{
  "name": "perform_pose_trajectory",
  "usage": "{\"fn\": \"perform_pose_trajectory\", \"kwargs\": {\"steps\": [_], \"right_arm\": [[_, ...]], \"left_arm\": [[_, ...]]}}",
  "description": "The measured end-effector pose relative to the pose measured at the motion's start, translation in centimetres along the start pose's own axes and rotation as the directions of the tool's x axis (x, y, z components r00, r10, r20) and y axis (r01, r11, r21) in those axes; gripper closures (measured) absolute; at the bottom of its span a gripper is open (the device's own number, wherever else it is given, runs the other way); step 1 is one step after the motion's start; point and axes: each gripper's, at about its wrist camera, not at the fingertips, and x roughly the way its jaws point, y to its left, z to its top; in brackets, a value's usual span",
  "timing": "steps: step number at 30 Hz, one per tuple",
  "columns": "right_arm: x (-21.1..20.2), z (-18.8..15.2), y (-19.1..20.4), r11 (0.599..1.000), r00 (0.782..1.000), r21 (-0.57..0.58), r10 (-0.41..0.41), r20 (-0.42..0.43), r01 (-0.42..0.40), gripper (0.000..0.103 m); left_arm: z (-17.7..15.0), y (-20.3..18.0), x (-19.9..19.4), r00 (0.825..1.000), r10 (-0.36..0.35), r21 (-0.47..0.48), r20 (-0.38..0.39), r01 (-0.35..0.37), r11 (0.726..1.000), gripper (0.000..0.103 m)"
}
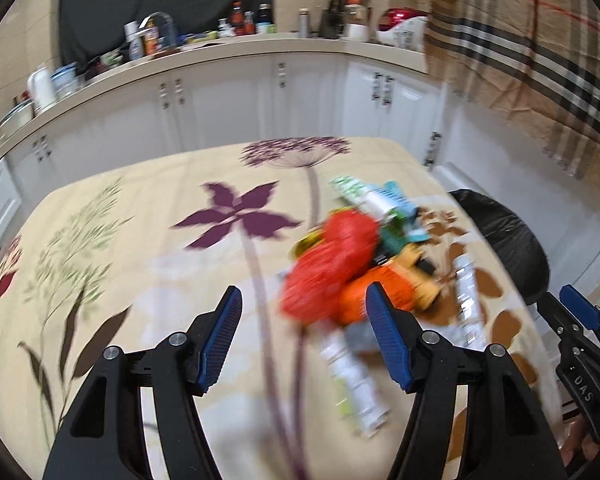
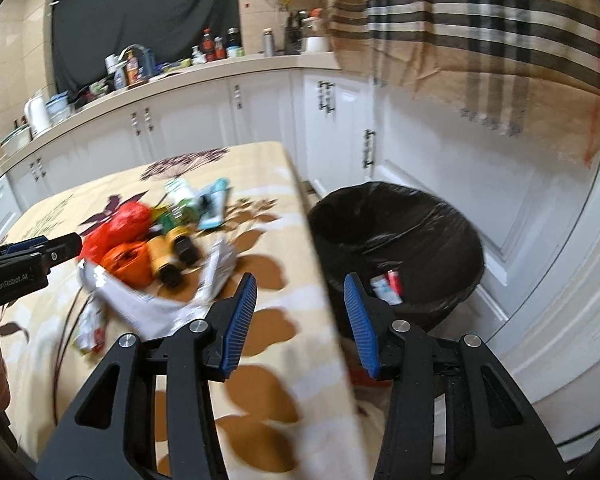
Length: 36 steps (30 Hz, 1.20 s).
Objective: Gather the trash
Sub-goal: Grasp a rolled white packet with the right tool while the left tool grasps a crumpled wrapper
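A blurred pile of trash lies on the flowered tablecloth (image 1: 148,216): a red plastic bag (image 1: 332,264), an orange bag (image 1: 358,304), a yellow roll (image 2: 164,256), green and teal packets (image 1: 380,200) and white wrappers (image 1: 356,376). My left gripper (image 1: 304,320) hovers open just short of the red bag, with nothing between its fingers. My right gripper (image 2: 300,308) stands open over the table's right edge, between the pile and the black-lined bin (image 2: 396,236), and holds nothing. A few wrappers (image 2: 386,286) lie inside the bin.
The bin stands on the floor right beside the table edge (image 2: 324,280). White cabinets (image 1: 228,100) and a cluttered counter (image 1: 204,40) run behind the table. A checked cloth (image 2: 480,32) hangs at the upper right. The left gripper (image 2: 40,252) shows at the left edge of the right wrist view.
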Motion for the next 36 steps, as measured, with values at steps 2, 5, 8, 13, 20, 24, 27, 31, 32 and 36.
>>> {"fn": "perform_pose_trajectory", "kwargs": {"steps": [2,5,8,13,20,24,27,31,32,36], "right_arm": [[0.0,-0.3,1.2,1.0,1.0,-0.023,0.014,-0.01,-0.014,0.059],[0.4,-0.6,2.8,0.998,0.999,-0.053,0.036,-0.027,-0.037,0.059],[0.9,-0.8,4.0,0.996,0.998,-0.073,0.045,-0.051,-0.049,0.059],[2.3,-1.2,5.1,0.995,0.994,-0.093,0.031,-0.105,-0.041,0.059],[3.5,-1.6,5.0,0.995,0.985,-0.081,0.04,-0.17,-0.054,0.072],[3.5,-1.6,5.1,0.994,0.983,-0.079,0.061,-0.176,-0.076,0.086],[3.3,-1.6,4.9,0.994,0.983,-0.068,0.075,-0.17,-0.088,0.086],[2.7,-1.6,4.6,0.995,0.986,-0.064,0.072,-0.153,-0.082,0.087],[2.5,-1.6,4.4,0.995,0.987,-0.066,0.068,-0.145,-0.078,0.087],[1.8,-1.5,3.6,0.996,0.991,-0.064,0.056,-0.118,-0.064,0.087]], "left_arm": [[-0.7,1.4,-0.2,1.0,0.022,-0.021,-0.004,-0.022,1.0,0.04],[-1.7,3.3,-0.4,0.998,0.055,-0.043,-0.011,-0.056,0.998,0.04],[-2.5,4.8,-0.4,0.997,0.08,-0.063,-0.022,-0.081,0.995,0.04],[-3.4,6.4,-0.3,0.996,0.08,-0.097,-0.04,-0.084,0.992,0.04],[-3.8,6.0,0.2,0.997,0.052,-0.098,-0.055,-0.057,0.994,0.04],[-3.9,5.3,0.4,0.998,0.039,-0.087,-0.058,-0.044,0.995,0.04],[-3.9,4.7,0.4,0.998,0.03,-0.077,-0.06,-0.035,0.996,0.04],[-4.1,3.5,0.2,0.998,0.015,-0.057,-0.062,-0.019,0.998,0.04],[-4.1,3.2,0.2,0.998,0.009,-0.054,-0.063,-0.012,0.998,0.04],[-4.2,1.8,-0.1,0.998,-0.031,-0.047,-0.055,0.029,0.998,0.037]]}}
